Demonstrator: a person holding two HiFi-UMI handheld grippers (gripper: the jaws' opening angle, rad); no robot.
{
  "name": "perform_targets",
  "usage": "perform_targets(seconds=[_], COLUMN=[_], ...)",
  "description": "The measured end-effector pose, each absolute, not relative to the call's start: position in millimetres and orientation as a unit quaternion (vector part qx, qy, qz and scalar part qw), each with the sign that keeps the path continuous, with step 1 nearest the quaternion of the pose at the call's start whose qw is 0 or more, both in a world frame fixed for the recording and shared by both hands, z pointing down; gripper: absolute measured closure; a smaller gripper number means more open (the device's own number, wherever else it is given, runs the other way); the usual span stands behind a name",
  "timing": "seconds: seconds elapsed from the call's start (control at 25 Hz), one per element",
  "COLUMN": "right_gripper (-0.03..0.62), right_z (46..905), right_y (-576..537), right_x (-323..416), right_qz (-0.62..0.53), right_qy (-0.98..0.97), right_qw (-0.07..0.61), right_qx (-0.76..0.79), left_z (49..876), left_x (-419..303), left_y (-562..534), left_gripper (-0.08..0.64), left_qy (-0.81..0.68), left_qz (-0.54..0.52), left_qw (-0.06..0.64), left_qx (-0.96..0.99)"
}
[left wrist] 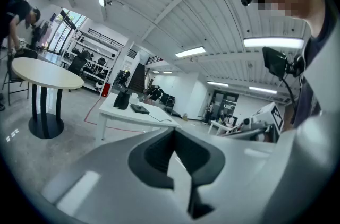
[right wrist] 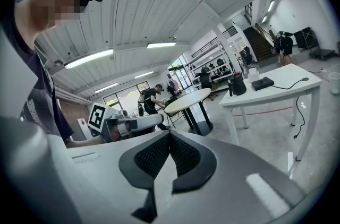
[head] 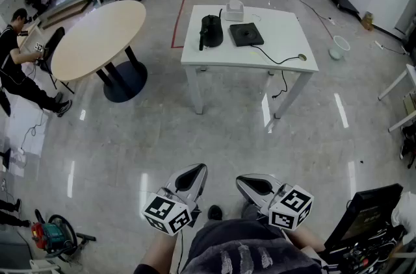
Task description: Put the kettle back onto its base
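Glossy grey floor (head: 221, 136) before us, white rectangular table (head: 286, 57) well ahead, black kettle (head: 211, 30) standing on it just left of its flat black square base (head: 246, 34), our left gripper (head: 194, 173) and right gripper (head: 246, 183) far short, jaws together, empty.

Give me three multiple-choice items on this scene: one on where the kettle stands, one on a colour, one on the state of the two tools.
1. Where does the kettle stand relative to its base?
A. on top of it
B. beside it on the white table
C. on the floor below it

2. What colour is the kettle?
A. red
B. black
C. white

3. How do the jaws of the left tool and right tool stand?
A. shut, empty
B. wide open
C. shut on the kettle

Answers:
1 B, the two sit apart on the tabletop.
2 B, its body is black.
3 A, each tool's view shows jaws together, nothing between.
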State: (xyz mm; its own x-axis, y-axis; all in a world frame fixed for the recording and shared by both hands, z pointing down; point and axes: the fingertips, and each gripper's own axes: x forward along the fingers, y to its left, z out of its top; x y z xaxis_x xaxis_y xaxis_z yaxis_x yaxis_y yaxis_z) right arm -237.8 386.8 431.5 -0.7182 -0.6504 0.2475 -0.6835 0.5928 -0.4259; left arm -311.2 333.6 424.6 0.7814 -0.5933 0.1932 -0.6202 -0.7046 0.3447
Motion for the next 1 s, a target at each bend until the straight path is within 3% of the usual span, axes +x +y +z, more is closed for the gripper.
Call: perform_targets(seconds=[0.56,1.0], right_gripper=[0.591,0.591], right_z=[427,439], right_y=[338,295], right_x=[-127,-47], right_qz=[0.284,0.276], right_qy=[-0.903,-0.904], right_qw=[-0.032,-0.058], right_qx=[0.322,0.320], left_z=[416,431], left_x=[-173,-111], left_y=[294,281], left_gripper=[0.560,0.560], left_qy=[-0.324,-0.375], left_qz=[0.079,0.141], left_qw=[0.187,0.164], left_qx=[0.924,0.901])
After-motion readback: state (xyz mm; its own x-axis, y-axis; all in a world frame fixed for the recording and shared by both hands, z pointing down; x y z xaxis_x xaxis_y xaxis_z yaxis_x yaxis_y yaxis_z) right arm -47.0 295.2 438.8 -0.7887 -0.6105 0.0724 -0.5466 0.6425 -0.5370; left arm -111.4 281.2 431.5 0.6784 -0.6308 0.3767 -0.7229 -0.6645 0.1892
